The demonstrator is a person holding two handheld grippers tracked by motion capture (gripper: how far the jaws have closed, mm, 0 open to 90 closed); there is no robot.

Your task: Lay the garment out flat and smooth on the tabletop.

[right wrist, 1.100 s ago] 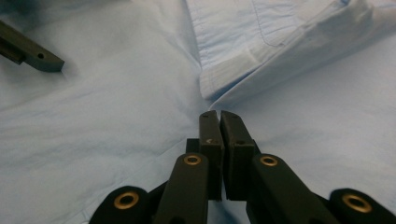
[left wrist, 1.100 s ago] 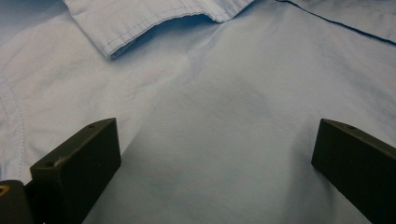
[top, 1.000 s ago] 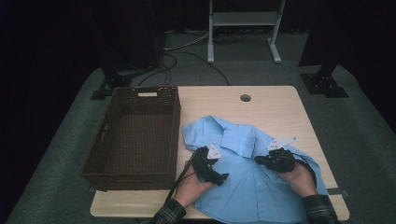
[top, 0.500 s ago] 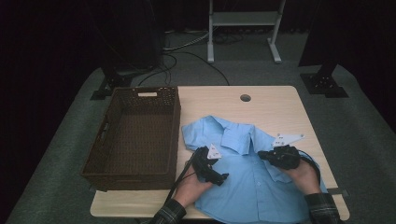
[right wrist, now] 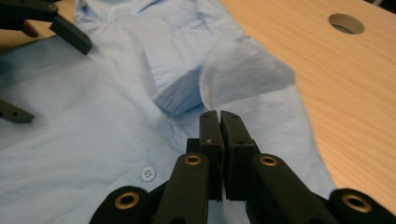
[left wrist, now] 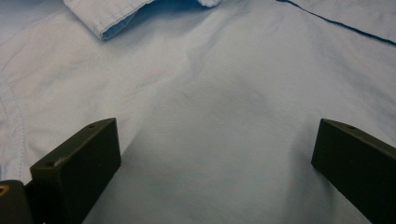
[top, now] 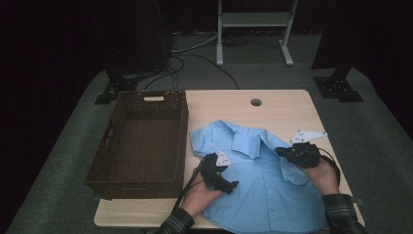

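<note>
In the high view, the blue shirt (top: 265, 187) is spread on the counter (top: 282, 105) near its front edge, right of the brown basket (top: 141, 141). In the left gripper view, the left claw (left wrist: 215, 168) is held wide open over the cloth. In the right gripper view, the right claw (right wrist: 219, 116) is pressed together on a fold of the shirt's sleeve.

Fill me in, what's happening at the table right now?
A person is working on a light blue shirt spread on a wooden table, a gripper in each hand. The right gripper is shut, pinching a fold of fabric near the sleeve and holding it off the rest of the shirt. The left gripper sits open over the shirt front. A brown wicker basket stands beside the shirt with nothing in it.
</note>
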